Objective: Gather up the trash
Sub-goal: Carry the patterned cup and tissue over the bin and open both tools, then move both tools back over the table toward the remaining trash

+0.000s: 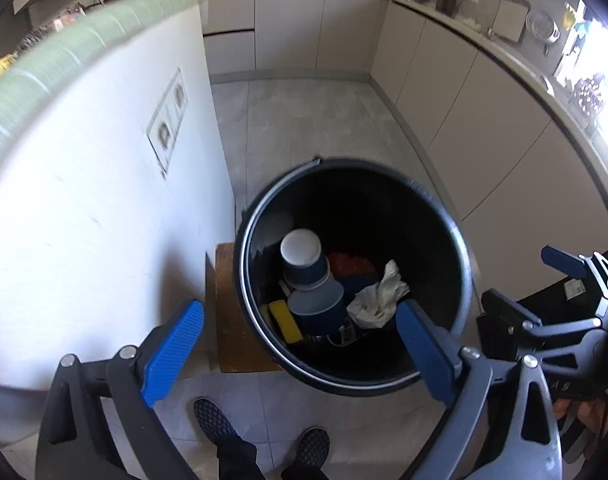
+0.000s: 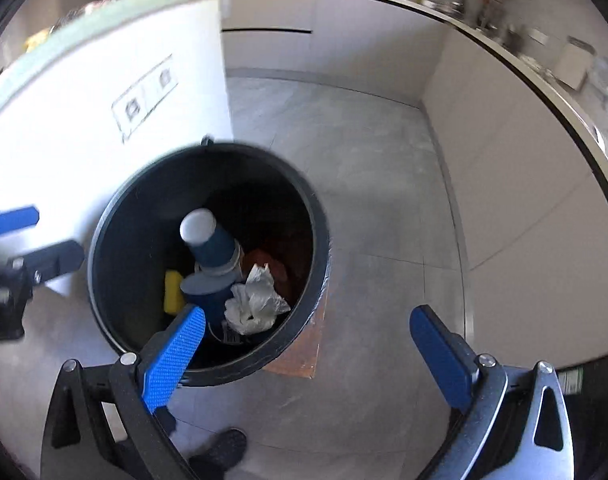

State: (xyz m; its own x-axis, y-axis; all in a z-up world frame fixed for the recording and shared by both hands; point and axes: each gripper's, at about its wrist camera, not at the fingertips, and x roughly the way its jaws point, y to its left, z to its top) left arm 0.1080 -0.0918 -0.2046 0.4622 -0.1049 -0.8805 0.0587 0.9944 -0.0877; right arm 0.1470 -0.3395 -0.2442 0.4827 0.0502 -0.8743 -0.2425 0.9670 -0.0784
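Both grippers, left gripper (image 1: 300, 324) and right gripper (image 2: 308, 328), are gaping wide, holding nothing; dipping lower is risking knocking the bin (image 1: 460, 240) at frame centre

my left gripper (image 1: 300, 330) hangs above the black bin (image 1: 260, 216), jaws spread wide and holding nothing; one blue pad (image 1: 172, 354) sits out past the bin's rim on the wall side, the other over the near rim. my right gripper (image 2: 308, 336) hangs at the bin's other side, jaws just as wide and empty, one pad (image 2: 174, 356) over the near rim, the other out beyond the rim. below, near the bin's base, my two dark shoes (image 1: 214, 420) stand.
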